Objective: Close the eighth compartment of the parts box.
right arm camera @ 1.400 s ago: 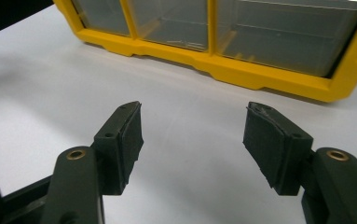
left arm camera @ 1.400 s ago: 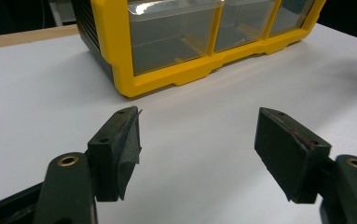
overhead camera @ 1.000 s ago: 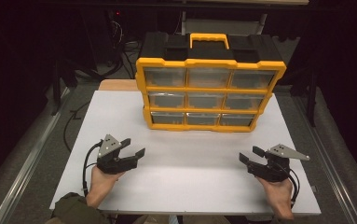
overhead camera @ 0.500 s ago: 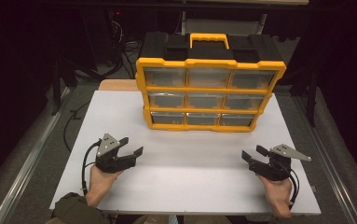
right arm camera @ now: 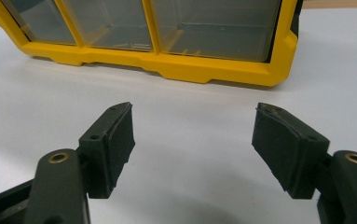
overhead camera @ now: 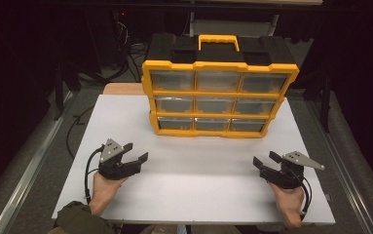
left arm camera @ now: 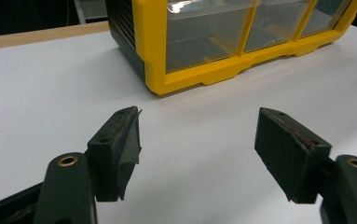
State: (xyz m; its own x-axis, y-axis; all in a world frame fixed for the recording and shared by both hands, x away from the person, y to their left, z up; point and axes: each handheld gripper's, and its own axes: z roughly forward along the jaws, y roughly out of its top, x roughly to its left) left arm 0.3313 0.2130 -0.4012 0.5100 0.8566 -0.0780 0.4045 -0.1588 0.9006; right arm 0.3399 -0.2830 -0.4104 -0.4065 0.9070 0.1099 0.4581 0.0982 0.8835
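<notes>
Standing upright at the far middle of the white table [overhead camera: 194,195], the yellow-and-black plastic drawer cabinet [overhead camera: 219,92] is facing its clear drawers toward the person, within easy reach. The left claw [overhead camera: 134,152] and right claw [overhead camera: 264,160] are resting near, well apart from it, spread wide and empty; the right's jaws have just been opening.

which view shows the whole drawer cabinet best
The high view: the yellow drawer cabinet shows whole, with all nine clear drawers, the black top and the handle. The left gripper view catches just a lower corner and some bottom-row drawers; the right gripper view catches its bottom edge and bottom-row drawers.
</notes>
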